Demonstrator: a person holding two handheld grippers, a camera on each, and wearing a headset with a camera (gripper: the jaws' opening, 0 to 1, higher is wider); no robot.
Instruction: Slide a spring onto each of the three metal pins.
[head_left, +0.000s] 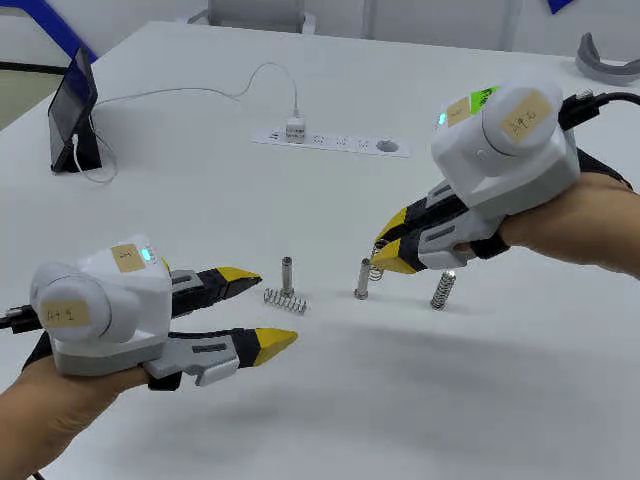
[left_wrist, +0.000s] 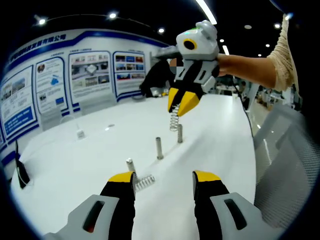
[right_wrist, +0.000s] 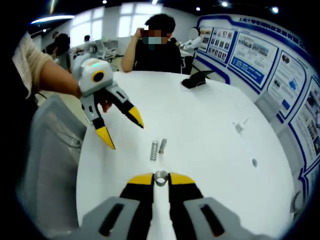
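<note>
Here, mid-frame, your right gripper (head_left: 376, 252) grasps a spring (left_wrist: 173, 120) by the middle pin (head_left: 362, 280); lower left, your left gripper (head_left: 280, 310) hangs released.

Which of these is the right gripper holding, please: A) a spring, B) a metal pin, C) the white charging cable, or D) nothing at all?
A: the right gripper has its jaws shut on a small spring, pinched between the yellow tips in the right gripper view.
</note>
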